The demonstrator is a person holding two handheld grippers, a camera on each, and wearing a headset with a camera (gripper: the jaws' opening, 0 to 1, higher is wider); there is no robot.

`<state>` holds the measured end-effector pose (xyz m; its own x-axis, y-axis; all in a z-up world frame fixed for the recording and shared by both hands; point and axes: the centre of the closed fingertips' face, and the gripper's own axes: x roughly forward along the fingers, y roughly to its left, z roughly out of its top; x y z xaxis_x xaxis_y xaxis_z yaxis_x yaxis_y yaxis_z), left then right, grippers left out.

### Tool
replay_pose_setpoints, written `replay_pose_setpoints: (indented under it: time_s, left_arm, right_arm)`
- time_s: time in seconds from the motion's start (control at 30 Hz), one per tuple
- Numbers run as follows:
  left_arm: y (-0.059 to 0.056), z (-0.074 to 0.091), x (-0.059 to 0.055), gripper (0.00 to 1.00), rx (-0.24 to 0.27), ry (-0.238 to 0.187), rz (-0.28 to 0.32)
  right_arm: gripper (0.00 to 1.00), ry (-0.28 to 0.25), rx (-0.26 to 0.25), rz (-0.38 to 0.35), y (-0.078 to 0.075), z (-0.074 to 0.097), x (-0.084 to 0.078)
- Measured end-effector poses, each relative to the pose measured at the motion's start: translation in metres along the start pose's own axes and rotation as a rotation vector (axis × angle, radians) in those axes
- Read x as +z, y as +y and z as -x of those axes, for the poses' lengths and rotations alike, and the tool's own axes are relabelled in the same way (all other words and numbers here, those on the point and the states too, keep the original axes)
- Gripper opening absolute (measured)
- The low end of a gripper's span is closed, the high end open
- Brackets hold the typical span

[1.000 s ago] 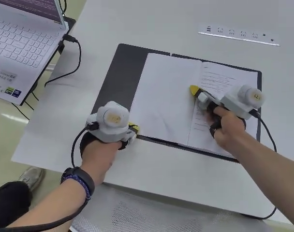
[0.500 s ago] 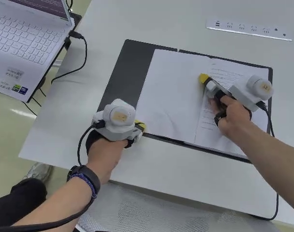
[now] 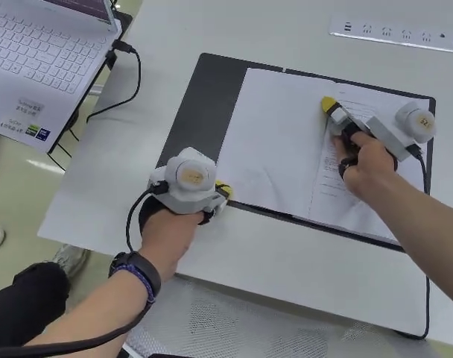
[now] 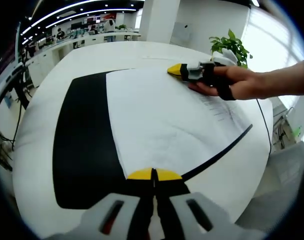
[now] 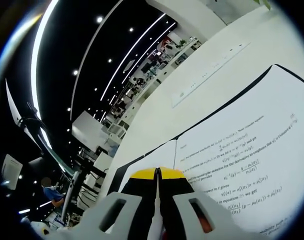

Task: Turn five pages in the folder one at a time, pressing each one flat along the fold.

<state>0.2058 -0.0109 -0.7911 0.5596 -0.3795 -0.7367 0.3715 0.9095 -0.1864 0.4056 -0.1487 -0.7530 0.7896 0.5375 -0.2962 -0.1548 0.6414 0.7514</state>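
Observation:
A black folder (image 3: pixel 193 112) lies open on the white table. A blank turned sheet (image 3: pixel 275 142) covers its left half and a printed page (image 3: pixel 353 194) its right half. My right gripper (image 3: pixel 328 104) is shut, its yellow tips down on the paper at the fold, near the folder's far edge. In the right gripper view the shut gripper (image 5: pixel 157 173) points over the printed page (image 5: pixel 237 165). My left gripper (image 3: pixel 223 192) is shut, tips at the blank sheet's near left corner. The left gripper view shows my own gripper (image 4: pixel 153 174) at that corner, and the right gripper (image 4: pixel 175 70) across the sheet (image 4: pixel 162 120).
An open laptop (image 3: pixel 40 52) sits at the far left with a black cable (image 3: pixel 130 82) running toward the folder. A white power strip (image 3: pixel 394 33) lies at the far edge. The table's near edge (image 3: pixel 211 280) is close below the folder.
My right gripper has slid along the fold toward the folder's far edge. The left gripper has stayed at the sheet's corner. The head camera has shifted.

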Motion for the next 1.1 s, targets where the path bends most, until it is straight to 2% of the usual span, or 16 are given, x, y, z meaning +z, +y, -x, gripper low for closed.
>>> replay_pose_setpoints:
  time_s: [0.3,0.37,0.53,0.6,0.83,0.93,1.1]
  left_arm:
    - [0.000,0.000,0.000,0.00,0.008,-0.005,0.013]
    - [0.000,0.000,0.000,0.00,0.005,-0.004,0.010]
    - [0.000,0.001,0.000,0.00,0.004,-0.002,0.001]
    - [0.000,0.001,0.000,0.00,0.003,-0.003,0.001]
    - [0.000,0.001,0.000,0.00,0.000,-0.003,0.001]
    - [0.000,0.001,0.000,0.00,0.000,-0.005,0.000]
    - [0.000,0.002,0.000,0.00,-0.005,-0.011,-0.001]
  right_arm:
    - [0.00,-0.038,-0.020,-0.023,-0.004,-0.010,0.010]
    - [0.00,-0.045,-0.023,-0.028,-0.012,-0.017,0.013]
    - [0.00,-0.094,-0.053,-0.089,-0.018,-0.027,0.023]
    - [0.00,-0.100,-0.060,-0.089,-0.020,-0.032,0.026]
    - [0.00,-0.078,-0.081,-0.038,-0.025,-0.046,0.031]
    - [0.00,-0.053,-0.041,0.040,-0.022,-0.044,0.026]
    - [0.00,-0.032,-0.015,0.049,-0.014,-0.036,0.021]
